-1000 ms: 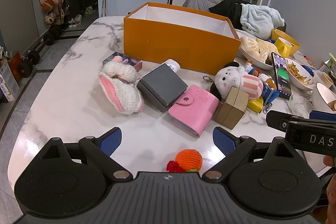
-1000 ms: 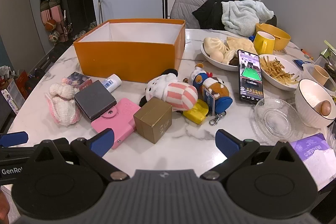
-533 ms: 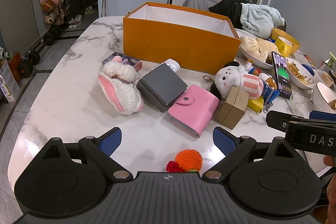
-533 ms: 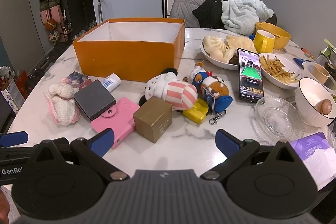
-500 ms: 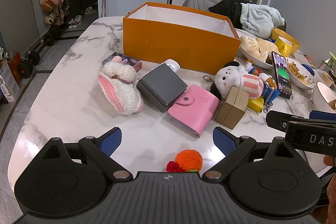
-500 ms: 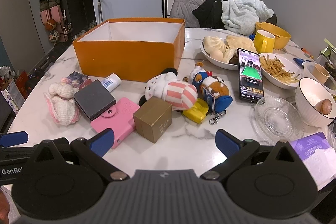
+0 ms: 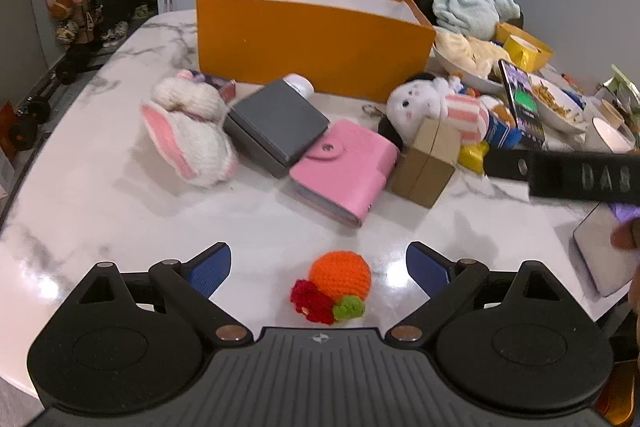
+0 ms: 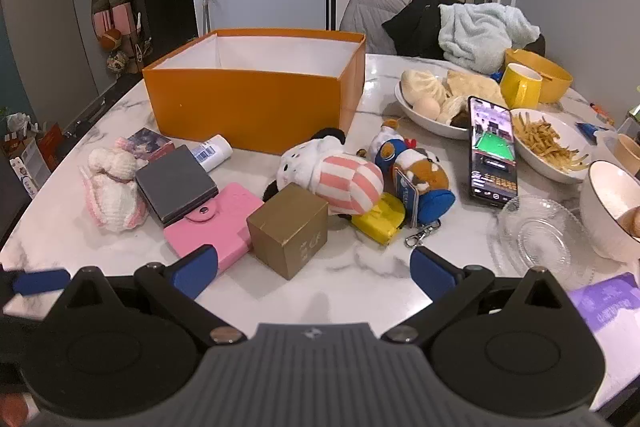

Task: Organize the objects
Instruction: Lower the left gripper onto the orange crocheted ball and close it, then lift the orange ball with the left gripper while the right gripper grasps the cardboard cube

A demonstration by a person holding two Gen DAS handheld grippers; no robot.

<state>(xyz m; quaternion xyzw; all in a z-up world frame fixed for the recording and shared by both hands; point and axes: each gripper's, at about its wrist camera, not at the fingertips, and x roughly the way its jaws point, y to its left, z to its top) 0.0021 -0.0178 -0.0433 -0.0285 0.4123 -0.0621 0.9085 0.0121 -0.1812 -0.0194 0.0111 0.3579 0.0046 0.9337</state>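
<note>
Both tongs are apart and hold nothing. The left tongs (image 7: 319, 265) straddle the crochet orange (image 7: 335, 285) at the near edge of the counter (image 7: 80, 211). It looks soft, light and squashy; pinch the round body, not the small leaf. The orange box (image 8: 256, 83), probably empty, stands far behind. The right tongs (image 8: 314, 269) face the gold cube (image 8: 289, 229).

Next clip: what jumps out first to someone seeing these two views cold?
The big open orange box dominates the far middle of the marble table, its white inside showing nothing in it. In front of it lies a jumble: a pink snap wallet, a gold cube box and a striped plush toy. Nearest, a crocheted orange sits between the fingers of the open left gripper.
</note>
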